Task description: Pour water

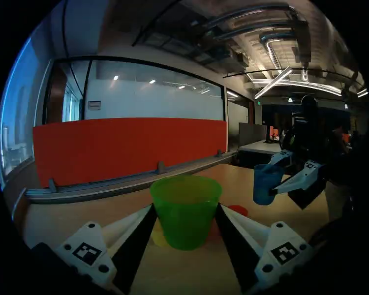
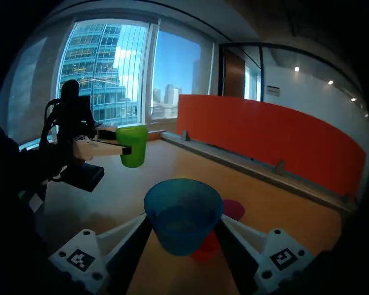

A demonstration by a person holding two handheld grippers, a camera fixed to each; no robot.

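Office desk (image 2: 292, 216) of pale wood, orange partition (image 1: 130, 145) along its far edge, tower blocks through the window (image 2: 106, 73). Down at the left gripper (image 1: 185, 210): both fingers pinch the green plastic cup (image 1: 187, 221) at mid-wall, upright, and the right gripper view has it hanging clear above the desk, far left.

Over to the right gripper (image 2: 183, 219): clamped the same way on the blue plastic cup (image 2: 184, 233), upright too, up off the surface and well apart from the green one. Whether the blue cup carries water I cannot tell; its bottom looks paler, nothing more.

Below it on the desk lie a red disc (image 2: 204, 250) and a magenta disc (image 2: 233, 209), and a yellow disc (image 1: 159, 239) peeks out beneath the green cup.

Handling, by my read: these are thin, light, smooth tumblers whose walls flex. So squeeze firm but not hard, and grip around the middle, below the rim. Tilt slowly with the lip brought over the other cup's mouth, or water slops onto the desk.
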